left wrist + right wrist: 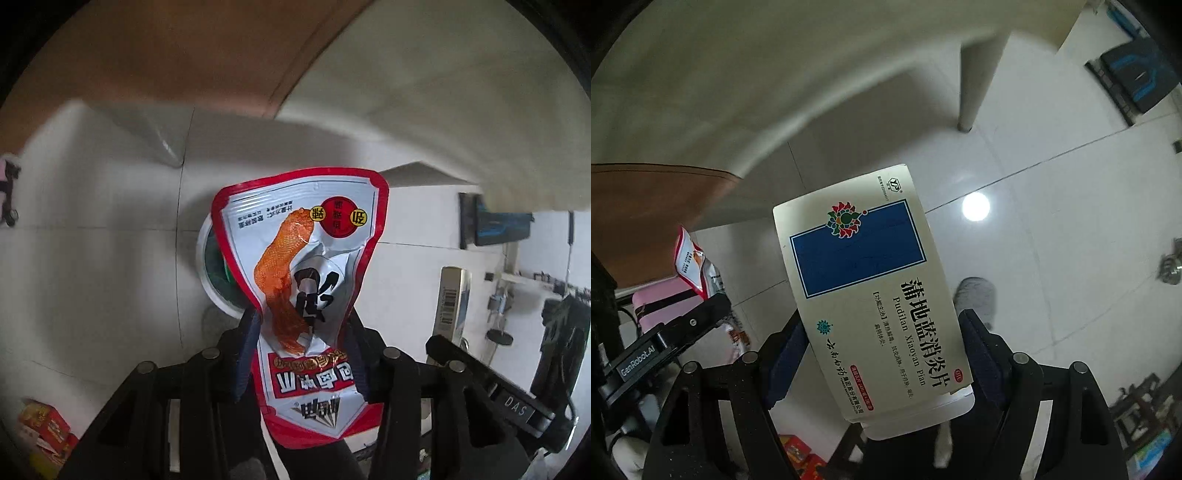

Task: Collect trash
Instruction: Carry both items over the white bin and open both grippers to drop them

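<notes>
My left gripper [303, 317] is shut on a crumpled red-and-white snack wrapper [303, 236], pinched at its waist and pointing down at the floor. Right behind the wrapper, a round white bin rim [202, 258] with a dark green inside shows on the tiles. In the right wrist view, my right gripper [881, 319] is shut on a cream medicine box [871, 291] with a blue panel, held by its two long sides. That view also shows the wrapper [696, 266] at the left edge. The medicine box [452, 299] appears at the right of the left wrist view.
A white tiled floor [1052, 221] lies below. A pale table edge and its leg [975, 85] arch overhead, beside a brown surface [184, 55]. Red cartons [44, 432] lie at lower left. A black-and-blue mat [498, 225] and a grey slipper [975, 299] are on the floor.
</notes>
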`<state>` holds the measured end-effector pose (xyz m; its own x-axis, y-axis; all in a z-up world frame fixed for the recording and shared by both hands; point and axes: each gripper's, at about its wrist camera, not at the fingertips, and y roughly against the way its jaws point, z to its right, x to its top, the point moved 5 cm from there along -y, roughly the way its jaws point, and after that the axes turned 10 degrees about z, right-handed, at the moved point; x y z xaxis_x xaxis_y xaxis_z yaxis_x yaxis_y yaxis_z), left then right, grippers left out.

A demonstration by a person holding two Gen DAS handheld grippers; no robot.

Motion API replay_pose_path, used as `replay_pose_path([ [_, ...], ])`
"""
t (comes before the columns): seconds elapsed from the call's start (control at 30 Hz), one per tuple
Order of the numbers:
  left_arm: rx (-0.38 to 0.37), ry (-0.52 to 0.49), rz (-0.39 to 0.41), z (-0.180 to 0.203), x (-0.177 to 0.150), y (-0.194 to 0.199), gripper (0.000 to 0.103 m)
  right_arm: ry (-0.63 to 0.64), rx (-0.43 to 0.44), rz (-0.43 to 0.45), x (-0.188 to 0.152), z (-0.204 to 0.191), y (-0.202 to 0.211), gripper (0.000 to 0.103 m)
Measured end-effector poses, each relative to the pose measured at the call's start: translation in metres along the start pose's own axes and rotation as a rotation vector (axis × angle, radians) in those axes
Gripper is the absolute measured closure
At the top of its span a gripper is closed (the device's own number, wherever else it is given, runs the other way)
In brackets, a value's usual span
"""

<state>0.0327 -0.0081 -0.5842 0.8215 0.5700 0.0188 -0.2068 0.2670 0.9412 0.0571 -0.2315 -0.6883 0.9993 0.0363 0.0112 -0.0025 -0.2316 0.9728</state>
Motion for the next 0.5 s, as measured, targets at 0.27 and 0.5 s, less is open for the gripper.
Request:
replay_pose_path([
  [0.27, 0.115, 0.032, 0.079, -0.058, 0.002, -0.079, 0.001, -0.028, 0.101, -0.069, -0.007, 0.017, -0.143, 0.019],
  [0.5, 0.231, -0.032, 0.139, -0.076, -0.009, -0.084, 0.001, 0.061, 0.046, -0.038, -0.009, 0.009, -0.181, 0.0],
])
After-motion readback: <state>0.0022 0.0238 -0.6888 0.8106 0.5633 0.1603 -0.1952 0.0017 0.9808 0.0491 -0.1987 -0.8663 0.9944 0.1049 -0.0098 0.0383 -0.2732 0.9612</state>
